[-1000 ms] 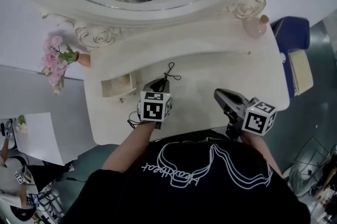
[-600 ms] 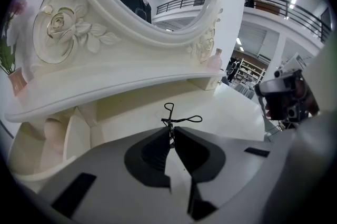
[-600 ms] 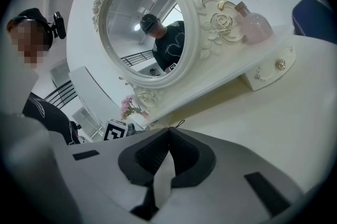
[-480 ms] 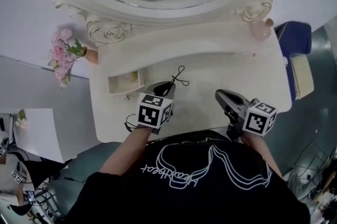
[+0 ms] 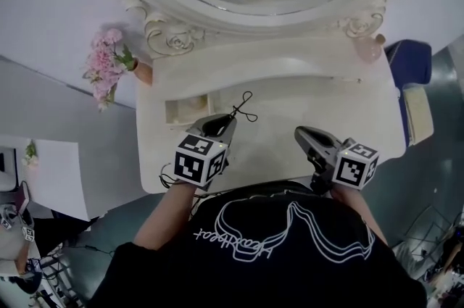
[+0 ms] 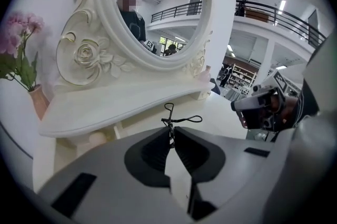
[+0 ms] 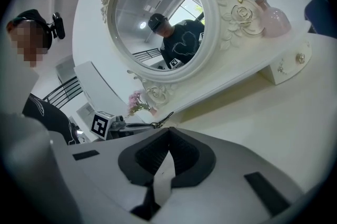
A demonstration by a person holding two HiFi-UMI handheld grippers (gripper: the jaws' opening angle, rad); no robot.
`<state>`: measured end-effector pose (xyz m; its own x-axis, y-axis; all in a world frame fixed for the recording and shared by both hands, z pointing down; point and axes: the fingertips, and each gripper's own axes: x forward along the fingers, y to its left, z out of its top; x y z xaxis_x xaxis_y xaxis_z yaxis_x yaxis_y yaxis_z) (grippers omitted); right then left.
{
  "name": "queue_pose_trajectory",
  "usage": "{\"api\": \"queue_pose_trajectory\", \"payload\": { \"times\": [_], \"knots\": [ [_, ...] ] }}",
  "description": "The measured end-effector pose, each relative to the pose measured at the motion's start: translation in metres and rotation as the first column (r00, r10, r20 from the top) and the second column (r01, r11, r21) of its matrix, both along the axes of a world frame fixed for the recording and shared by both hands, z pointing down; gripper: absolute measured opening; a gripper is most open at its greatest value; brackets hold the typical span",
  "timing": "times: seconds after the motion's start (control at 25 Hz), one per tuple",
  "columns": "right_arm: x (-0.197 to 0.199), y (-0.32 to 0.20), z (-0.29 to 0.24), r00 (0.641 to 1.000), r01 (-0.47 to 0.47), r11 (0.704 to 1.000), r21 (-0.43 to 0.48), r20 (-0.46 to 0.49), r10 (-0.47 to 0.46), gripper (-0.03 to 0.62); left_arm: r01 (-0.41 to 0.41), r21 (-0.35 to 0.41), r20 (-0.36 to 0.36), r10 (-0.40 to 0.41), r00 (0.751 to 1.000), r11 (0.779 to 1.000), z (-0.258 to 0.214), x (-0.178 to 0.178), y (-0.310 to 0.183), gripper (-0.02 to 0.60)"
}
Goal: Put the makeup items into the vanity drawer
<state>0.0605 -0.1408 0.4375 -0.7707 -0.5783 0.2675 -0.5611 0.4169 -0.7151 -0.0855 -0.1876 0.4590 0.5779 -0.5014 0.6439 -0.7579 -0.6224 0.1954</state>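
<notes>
at frame centre, my left gripper (image 5: 230,118) clamps the black looped tool (image 5: 245,102), presumably bound for the open drawer (image 5: 174,111) further left; right gripper (image 5: 299,132) closed, empty.

The right tongs (image 7: 168,130) are sitting closed over the pale worktop (image 7: 263,117), tips touching and nothing between them. Beyond them, the left tongs (image 7: 150,125) are gripping a thin black looped tool (image 7: 162,119) near pink flowers (image 7: 137,100). An ornate oval mirror (image 7: 152,22) is reflecting a person in black, and a pink bottle (image 7: 274,20) is standing beside its frame.
</notes>
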Motion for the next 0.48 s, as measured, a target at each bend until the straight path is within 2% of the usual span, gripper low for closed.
{"api": "queue_pose_trajectory", "payload": {
  "times": [0.48],
  "knots": [
    [-0.047,0.004,-0.002,0.999,0.04,0.999,0.014,-0.004,-0.04,0.006,0.065,0.04,0.069,-0.067,0.995,0.997,-0.012,-0.086,0.002,0.029]
  ]
}}
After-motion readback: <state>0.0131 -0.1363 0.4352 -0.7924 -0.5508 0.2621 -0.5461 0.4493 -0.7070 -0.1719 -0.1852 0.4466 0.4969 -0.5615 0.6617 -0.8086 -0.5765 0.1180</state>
